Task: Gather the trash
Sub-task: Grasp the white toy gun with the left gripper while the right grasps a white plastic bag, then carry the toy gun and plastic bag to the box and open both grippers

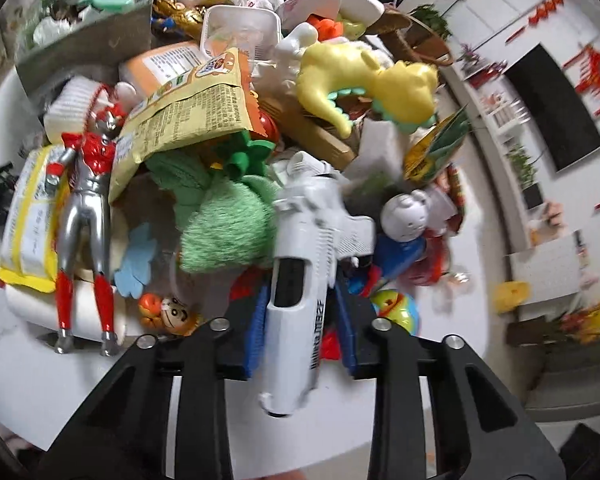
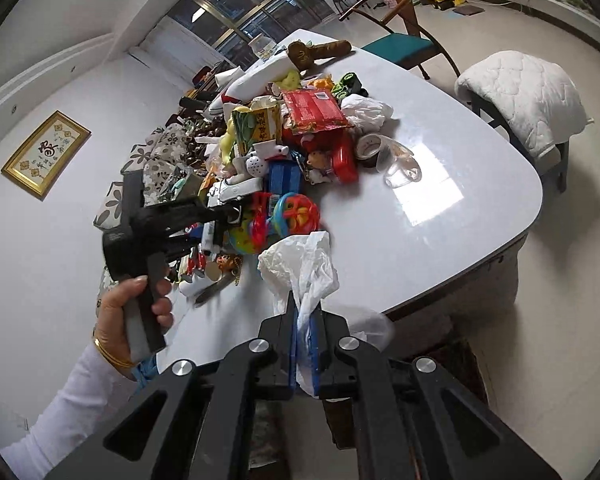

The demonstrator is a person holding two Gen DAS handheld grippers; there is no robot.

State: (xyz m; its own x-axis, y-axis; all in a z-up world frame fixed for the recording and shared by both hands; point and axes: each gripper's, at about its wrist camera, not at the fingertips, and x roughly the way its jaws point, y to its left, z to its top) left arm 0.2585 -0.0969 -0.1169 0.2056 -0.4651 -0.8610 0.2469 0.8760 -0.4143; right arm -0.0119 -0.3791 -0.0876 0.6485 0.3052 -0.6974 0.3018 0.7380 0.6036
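White tabletop (image 2: pixel 440 208): right tool (image 2: pixel 305 344) clenches a plastic bag (image 2: pixel 300 264); left tool (image 1: pixel 296 344) straddles a toy gun (image 1: pixel 300 280).

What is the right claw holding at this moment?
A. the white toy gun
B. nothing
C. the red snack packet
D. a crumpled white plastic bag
D: in the right wrist view the right claw is shut on the white plastic bag, which sticks up from between its blue pads.
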